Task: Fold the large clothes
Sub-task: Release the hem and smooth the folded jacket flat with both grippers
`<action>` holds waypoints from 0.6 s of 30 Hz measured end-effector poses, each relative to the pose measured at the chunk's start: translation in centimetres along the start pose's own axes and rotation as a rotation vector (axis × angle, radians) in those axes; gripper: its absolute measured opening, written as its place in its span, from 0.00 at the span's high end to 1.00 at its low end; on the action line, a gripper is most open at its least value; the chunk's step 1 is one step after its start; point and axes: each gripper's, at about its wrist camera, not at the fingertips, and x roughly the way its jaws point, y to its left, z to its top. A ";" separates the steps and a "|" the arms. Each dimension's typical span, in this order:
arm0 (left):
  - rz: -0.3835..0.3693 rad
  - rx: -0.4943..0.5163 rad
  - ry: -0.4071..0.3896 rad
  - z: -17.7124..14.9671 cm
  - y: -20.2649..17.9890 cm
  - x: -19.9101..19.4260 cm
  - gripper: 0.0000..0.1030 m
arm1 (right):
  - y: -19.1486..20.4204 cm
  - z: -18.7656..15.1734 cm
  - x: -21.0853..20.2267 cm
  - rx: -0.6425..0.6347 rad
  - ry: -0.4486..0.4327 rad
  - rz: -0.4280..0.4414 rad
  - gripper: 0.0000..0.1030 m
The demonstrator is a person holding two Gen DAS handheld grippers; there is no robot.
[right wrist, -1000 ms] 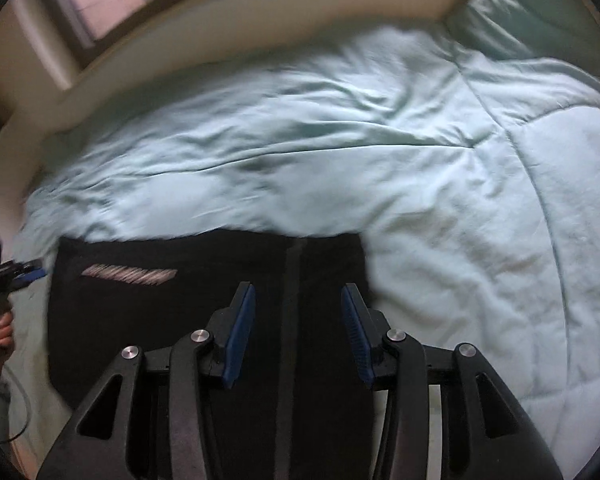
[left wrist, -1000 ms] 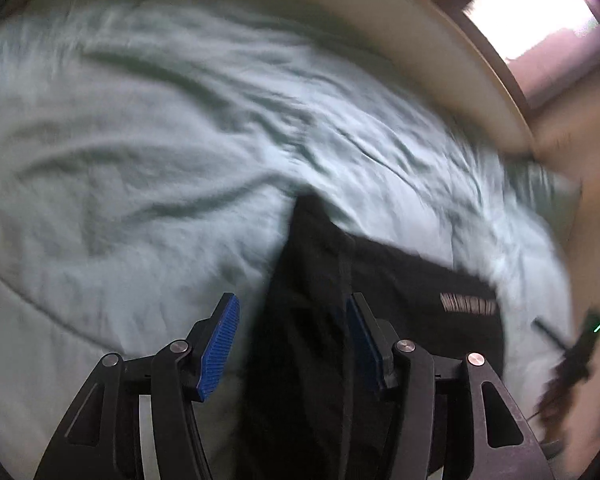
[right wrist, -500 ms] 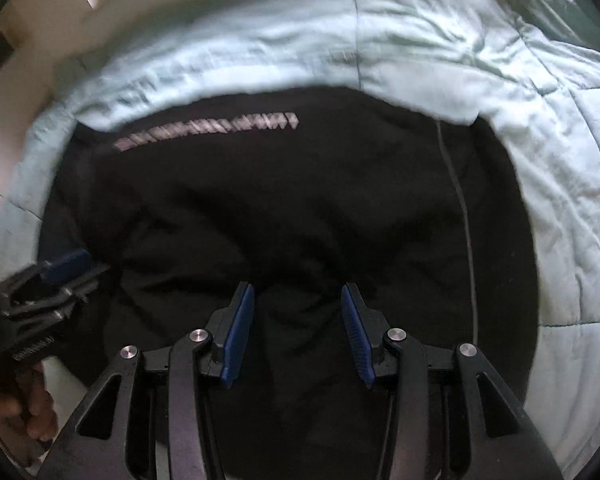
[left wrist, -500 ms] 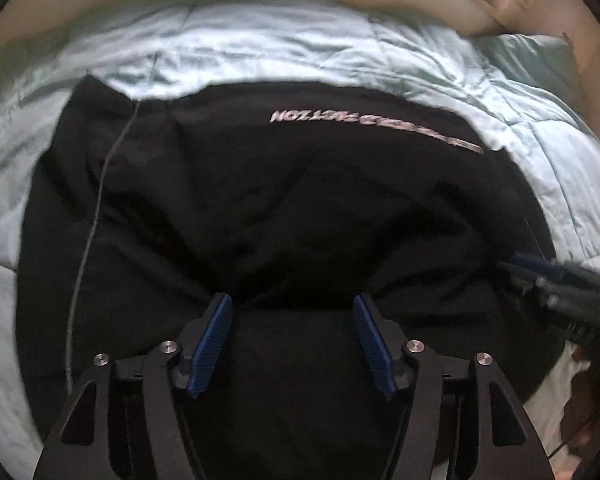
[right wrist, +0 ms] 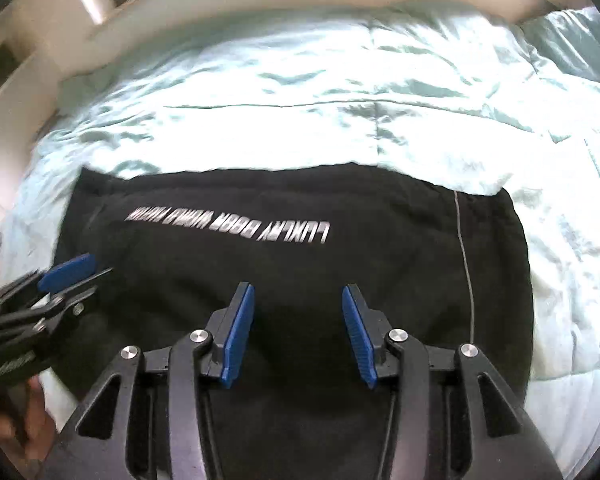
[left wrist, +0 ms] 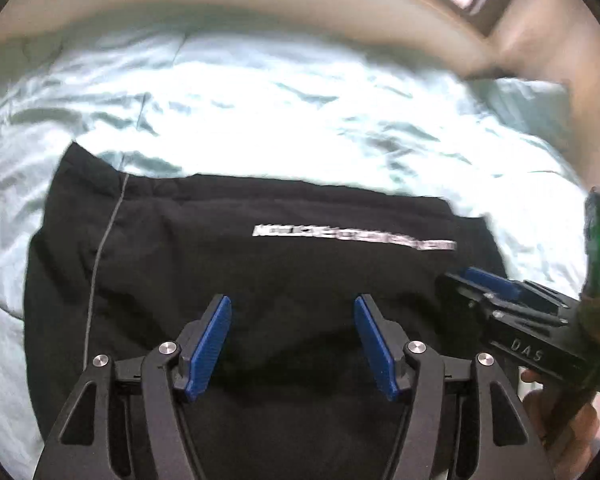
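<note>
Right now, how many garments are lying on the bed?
1: a black garment spread flat on the pale green quilt, below both grippers. More could lie outside the views.

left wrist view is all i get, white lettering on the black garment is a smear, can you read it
observer: In the right wrist view the lettering runs upside down; the word at its right end looks like "luxury", the rest is blurred.
operator: is the right tool holding anything
observer: No, the right tool is open with nothing between its pads, above the black garment.
operator: what's behind it on that side
observer: A thin grey stripe runs down the garment near its right edge.
</note>
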 end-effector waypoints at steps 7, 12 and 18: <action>0.050 0.006 0.076 -0.1 0.6 5.1 0.35 | -0.5 0.2 5.1 0.028 0.102 -0.007 0.52; -0.007 0.040 0.010 -0.8 0.6 1.3 0.35 | 1.6 -0.7 1.2 -0.043 0.001 -0.111 0.52; -0.014 0.069 -0.062 -2.8 0.8 -4.1 0.35 | 3.1 -2.3 -5.3 -0.079 -0.104 -0.164 0.52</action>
